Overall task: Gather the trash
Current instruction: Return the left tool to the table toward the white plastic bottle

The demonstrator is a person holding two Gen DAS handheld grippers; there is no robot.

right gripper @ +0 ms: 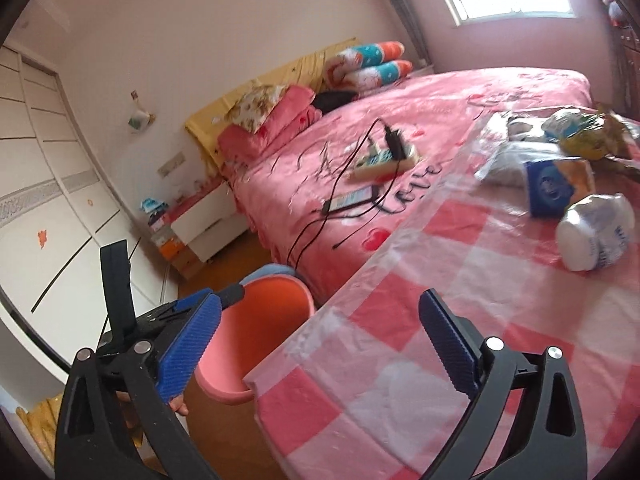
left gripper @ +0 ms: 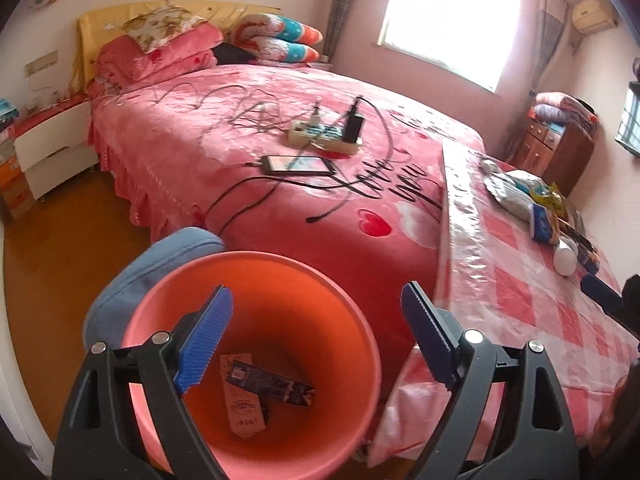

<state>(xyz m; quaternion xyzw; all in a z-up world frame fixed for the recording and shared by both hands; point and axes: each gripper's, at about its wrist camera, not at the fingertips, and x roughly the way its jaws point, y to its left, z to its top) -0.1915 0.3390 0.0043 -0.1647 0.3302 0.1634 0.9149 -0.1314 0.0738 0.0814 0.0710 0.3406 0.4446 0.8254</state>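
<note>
Beside the bed (left gripper: 256,152), at the near corner of the checked surface (left gripper: 520,300), stands a round pink bin (left gripper: 256,360), upright with its mouth facing up. At its bottom lie two flat pieces of trash: a dark printed wrapper (left gripper: 272,382) with its long axis running from upper left to lower right in the left wrist view, and a brownish card packet (left gripper: 244,408) partly under it, its long axis running roughly from top to bottom of that view. More trash sits at the far side of the surface: a blue-and-white carton (right gripper: 548,190) lying on its side, a crumpled white bottle (right gripper: 596,236) tipped over just beside it, and crinkled bags (right gripper: 584,136) behind them. The left tongs (left gripper: 316,320) hang above the bin's mouth with the jaws spread wide, gripping nothing. The right tongs (right gripper: 320,332) are above the near edge of the surface, jaws also spread wide and empty, apart from the trash. On the bed lie a phone (left gripper: 298,164) and a power strip (left gripper: 324,136) with trailing cables.
</note>
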